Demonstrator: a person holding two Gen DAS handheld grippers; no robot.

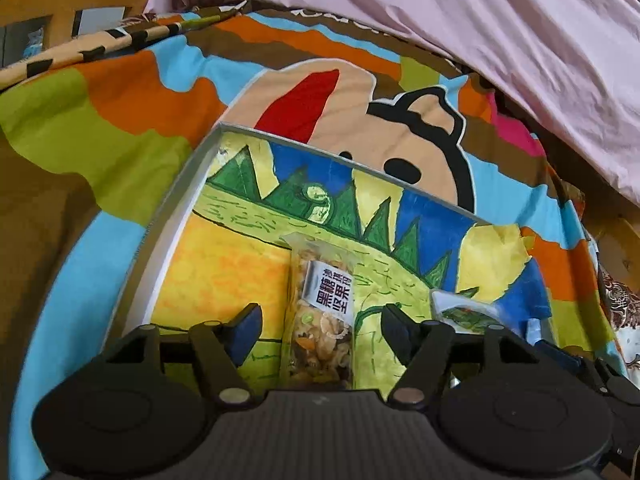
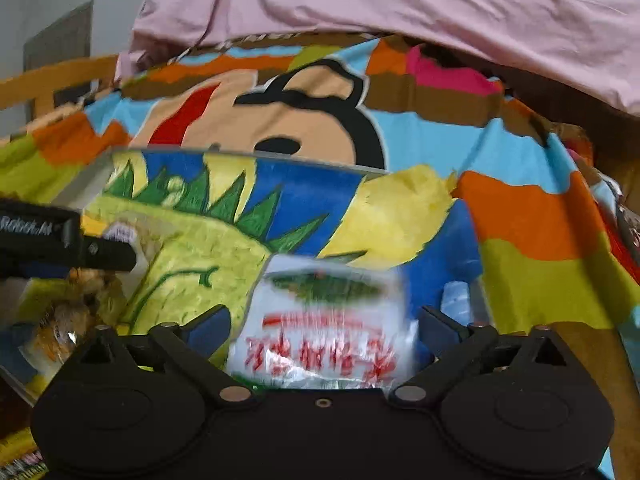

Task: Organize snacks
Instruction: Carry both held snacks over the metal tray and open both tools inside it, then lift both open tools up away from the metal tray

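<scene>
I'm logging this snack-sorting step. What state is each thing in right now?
Nut bar: lying flat in the box, between the left gripper's open jaws, not pinched.
White packet: in the box, between the right gripper's wide jaws; blurred, so contact is unclear.
Box: open, lying on the bedspread.
Left gripper: open.
Right gripper: open.

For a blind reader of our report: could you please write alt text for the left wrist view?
The open left gripper straddles a clear nut snack packet lying in a shallow box lined with a colourful drawing. The box rests on a cartoon-print bedsheet.
</scene>
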